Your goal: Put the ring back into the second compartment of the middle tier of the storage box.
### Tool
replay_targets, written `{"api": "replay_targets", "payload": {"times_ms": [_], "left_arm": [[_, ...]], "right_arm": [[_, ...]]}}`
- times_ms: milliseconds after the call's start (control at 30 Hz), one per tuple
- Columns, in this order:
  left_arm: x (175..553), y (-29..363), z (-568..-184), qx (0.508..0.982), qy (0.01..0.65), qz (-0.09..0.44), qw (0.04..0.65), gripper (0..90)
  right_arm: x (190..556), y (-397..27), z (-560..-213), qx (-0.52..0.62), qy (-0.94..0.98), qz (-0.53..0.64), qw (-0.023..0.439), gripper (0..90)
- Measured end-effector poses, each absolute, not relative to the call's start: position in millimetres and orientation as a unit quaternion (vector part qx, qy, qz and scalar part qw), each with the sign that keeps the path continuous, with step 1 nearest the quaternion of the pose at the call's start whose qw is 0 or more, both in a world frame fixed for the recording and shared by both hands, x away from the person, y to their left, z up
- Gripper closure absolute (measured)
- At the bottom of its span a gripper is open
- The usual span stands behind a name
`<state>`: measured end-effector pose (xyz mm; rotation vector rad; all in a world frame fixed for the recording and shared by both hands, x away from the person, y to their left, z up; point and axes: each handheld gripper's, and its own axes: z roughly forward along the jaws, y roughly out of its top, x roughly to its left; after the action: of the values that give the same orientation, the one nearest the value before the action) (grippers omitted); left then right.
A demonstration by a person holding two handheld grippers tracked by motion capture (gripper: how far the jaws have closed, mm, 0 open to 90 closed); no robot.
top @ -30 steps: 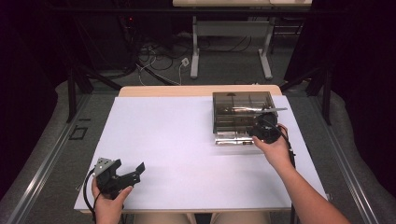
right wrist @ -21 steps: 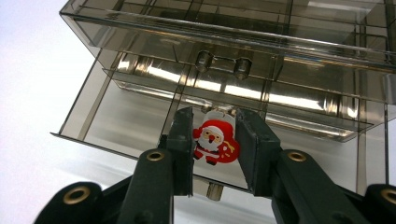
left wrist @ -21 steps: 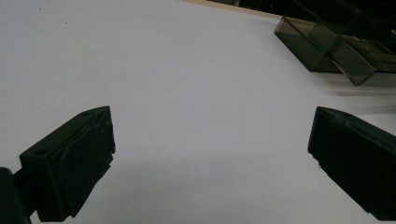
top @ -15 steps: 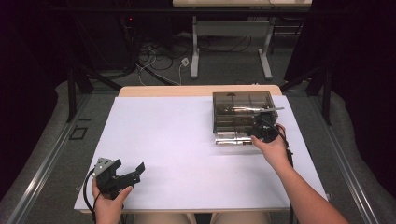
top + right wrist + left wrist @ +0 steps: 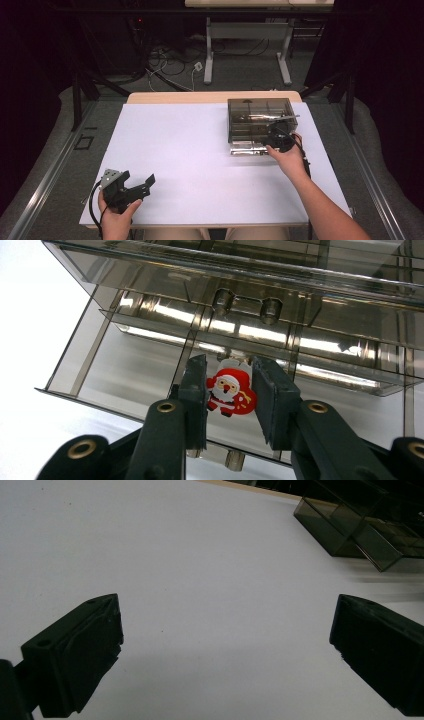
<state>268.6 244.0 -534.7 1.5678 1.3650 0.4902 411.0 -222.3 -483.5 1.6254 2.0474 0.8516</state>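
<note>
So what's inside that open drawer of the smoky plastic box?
A small Santa figure sits between the right claw's jaws, over the open drawer of the plastic box. Whether it rests on the drawer floor can't be told. The claw hides whatever lies beneath.

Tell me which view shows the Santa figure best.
The right gripper view: the Santa figure sits large between the right tool jaws, above the open drawer. From the high view it is too small to make out.

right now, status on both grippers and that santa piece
Left gripper open, idle over the white table. Right gripper shut on santa figure over open drawer of smoky organizer. Nothing blocking.
</note>
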Motion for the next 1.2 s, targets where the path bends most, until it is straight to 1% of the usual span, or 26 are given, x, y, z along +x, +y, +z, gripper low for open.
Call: {"api": "replay_targets", "payload": {"times_ms": [1200], "left_arm": [[269, 244, -535, 0.643, 0.561, 0.201, 0.482, 0.7]], "right_arm": [[421, -217, -497, 0.588, 0.734, 0.282, 0.188, 66.9]]}}
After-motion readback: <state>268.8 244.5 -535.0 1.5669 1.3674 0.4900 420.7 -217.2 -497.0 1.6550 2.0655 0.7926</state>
